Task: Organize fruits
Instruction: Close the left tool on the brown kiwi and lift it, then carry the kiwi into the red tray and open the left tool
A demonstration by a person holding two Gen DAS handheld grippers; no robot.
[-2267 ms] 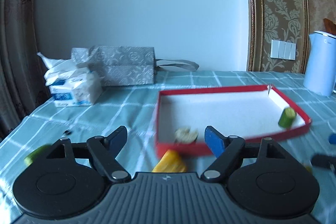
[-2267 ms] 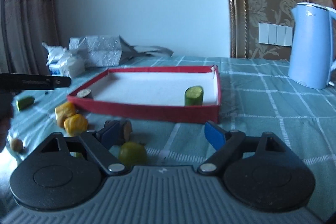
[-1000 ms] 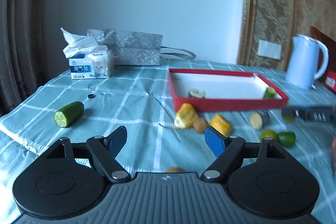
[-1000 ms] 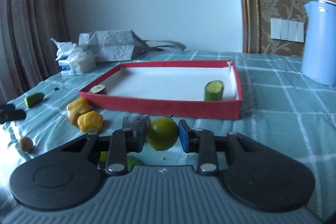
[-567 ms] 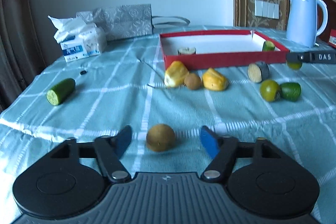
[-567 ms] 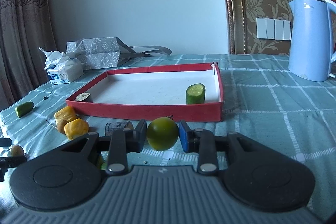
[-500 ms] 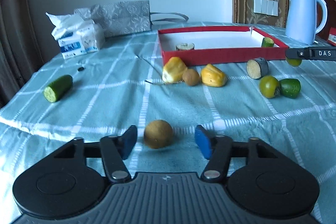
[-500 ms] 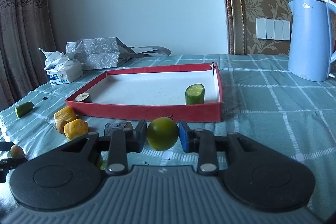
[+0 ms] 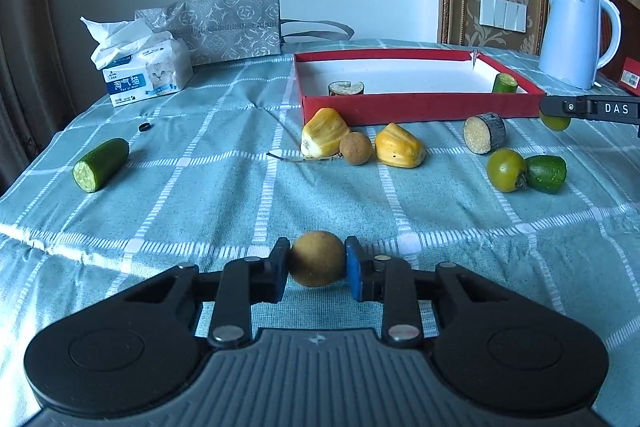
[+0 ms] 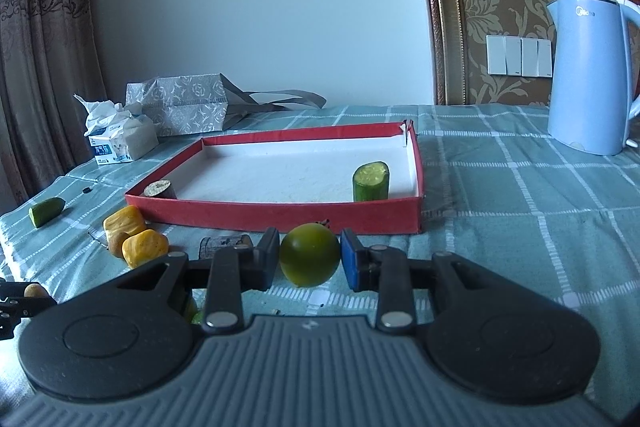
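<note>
Red tray (image 10: 280, 217) holds a cucumber piece (image 10: 371, 181) and dark slice (image 10: 160, 189).

you have a teal cloth with a white grid check over the surface (image 9: 224, 187). the tray (image 9: 420, 109) is red outside, white inside. your left gripper (image 9: 316, 269) is black with a blue pad and pinches a tan-brown round fruit (image 9: 317, 258); your right gripper (image 10: 309, 261), also black and blue, pinches a yellow-green round fruit (image 10: 309, 254). far right, the kettle (image 10: 588, 75) is pale blue. far left, the bag (image 9: 216, 25) is grey with a white motif. two fruit pieces (image 9: 400, 151) are yellow.
</note>
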